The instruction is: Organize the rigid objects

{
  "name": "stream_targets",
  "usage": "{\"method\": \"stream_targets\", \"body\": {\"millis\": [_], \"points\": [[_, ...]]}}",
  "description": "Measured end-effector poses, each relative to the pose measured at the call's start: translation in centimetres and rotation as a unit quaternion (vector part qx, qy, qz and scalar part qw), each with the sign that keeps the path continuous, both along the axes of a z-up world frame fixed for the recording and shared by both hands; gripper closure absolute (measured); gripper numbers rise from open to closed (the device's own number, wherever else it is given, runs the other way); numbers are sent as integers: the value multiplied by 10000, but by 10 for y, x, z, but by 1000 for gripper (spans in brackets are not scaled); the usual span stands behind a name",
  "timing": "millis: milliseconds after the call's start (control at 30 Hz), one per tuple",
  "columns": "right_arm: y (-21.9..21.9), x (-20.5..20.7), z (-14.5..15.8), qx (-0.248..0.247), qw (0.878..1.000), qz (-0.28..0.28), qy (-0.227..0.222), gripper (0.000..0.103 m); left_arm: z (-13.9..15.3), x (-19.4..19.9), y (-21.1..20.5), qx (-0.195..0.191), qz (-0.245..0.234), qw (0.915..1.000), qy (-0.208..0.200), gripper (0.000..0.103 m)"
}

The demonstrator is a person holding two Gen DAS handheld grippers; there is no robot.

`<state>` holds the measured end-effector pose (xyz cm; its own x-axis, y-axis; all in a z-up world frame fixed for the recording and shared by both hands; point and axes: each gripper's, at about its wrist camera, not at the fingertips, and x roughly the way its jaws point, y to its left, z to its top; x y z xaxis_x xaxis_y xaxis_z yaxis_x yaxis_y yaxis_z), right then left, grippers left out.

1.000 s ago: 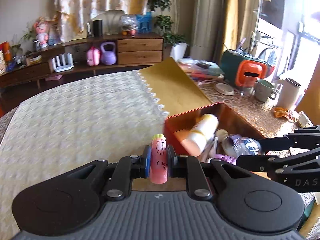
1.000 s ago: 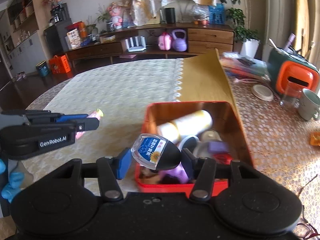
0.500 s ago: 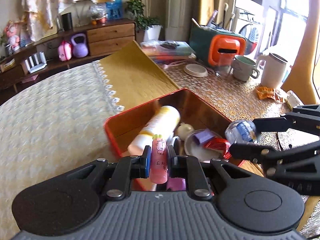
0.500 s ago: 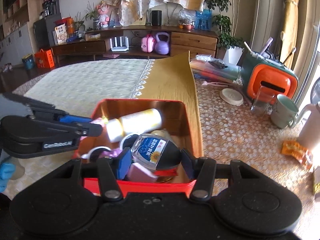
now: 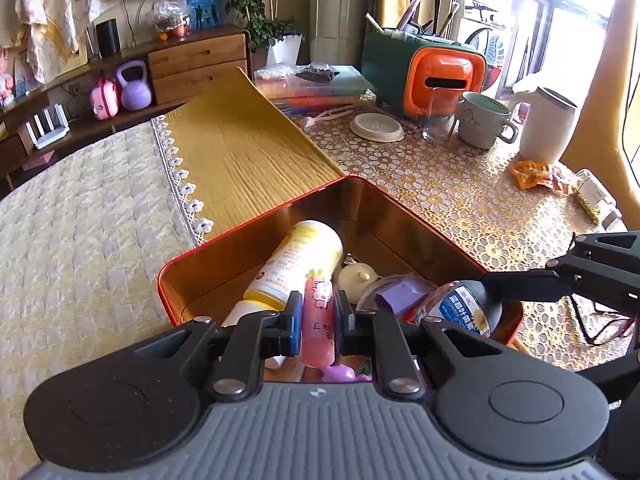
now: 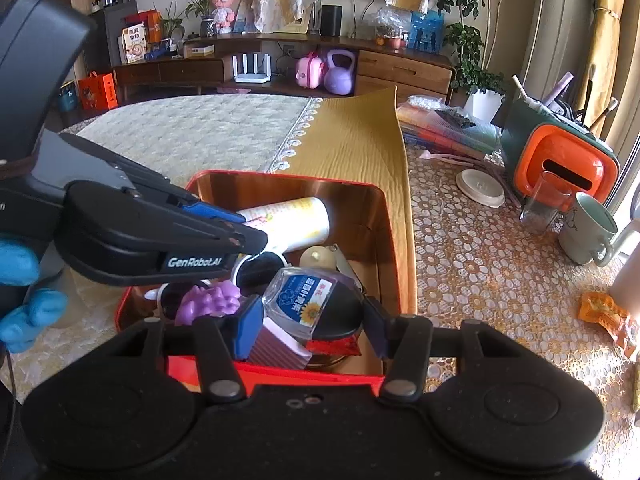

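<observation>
A red tin box [image 5: 256, 228] [image 6: 394, 240] with a shiny gold inside stands on the table, holding a yellow-white bottle [image 5: 298, 260] [image 6: 294, 222], a purple toy [image 6: 208, 302], a striped purple block [image 6: 276, 346] and other small items. My left gripper [image 5: 316, 320] is shut on a pink tube with a cartoon print [image 5: 318, 320], held upright over the box's near part. My right gripper [image 6: 310, 318] is shut on a clear bottle with a black cap and blue label [image 6: 312, 304] [image 5: 460, 310], also over the box. The left gripper [image 6: 244, 236] reaches in from the left in the right wrist view.
A cream quilted cloth [image 5: 80, 220] and a yellow runner [image 5: 240, 152] cover the table's left. On the lace-patterned right side stand an orange-green holder [image 5: 436, 72], a glass [image 5: 438, 120], a mug [image 5: 484, 120], a white jug [image 5: 548, 128], a lid [image 5: 376, 128], books [image 5: 316, 88]. A blue-gloved hand [image 6: 20, 296] holds the left gripper.
My left gripper has swung right with the pink tube, from above the cream cloth to over the box. The right gripper with the bottle has moved forward and down over the box.
</observation>
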<state>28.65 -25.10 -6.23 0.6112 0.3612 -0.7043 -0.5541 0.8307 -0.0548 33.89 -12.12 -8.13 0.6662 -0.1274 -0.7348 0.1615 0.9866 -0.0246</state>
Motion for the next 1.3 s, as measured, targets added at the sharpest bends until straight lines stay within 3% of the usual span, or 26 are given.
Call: {"method": "stream_targets", "body": {"millis": [467, 800, 1200, 1300], "points": [[3, 10, -13, -29, 9999, -106, 131, 50, -11, 14, 4, -159, -38, 9998, 145, 88], [-3, 9, -11, 200, 9993, -276, 175, 42, -13, 9, 6, -299, -43, 9992, 257, 87], [-14, -7, 5, 549, 9973, -466, 123, 37, 7, -12, 5, -393, -140, 9991, 107, 87], [-17, -14, 11, 675, 9965, -489, 104, 32, 15, -20, 6, -431, -182, 9989, 23, 78]]}}
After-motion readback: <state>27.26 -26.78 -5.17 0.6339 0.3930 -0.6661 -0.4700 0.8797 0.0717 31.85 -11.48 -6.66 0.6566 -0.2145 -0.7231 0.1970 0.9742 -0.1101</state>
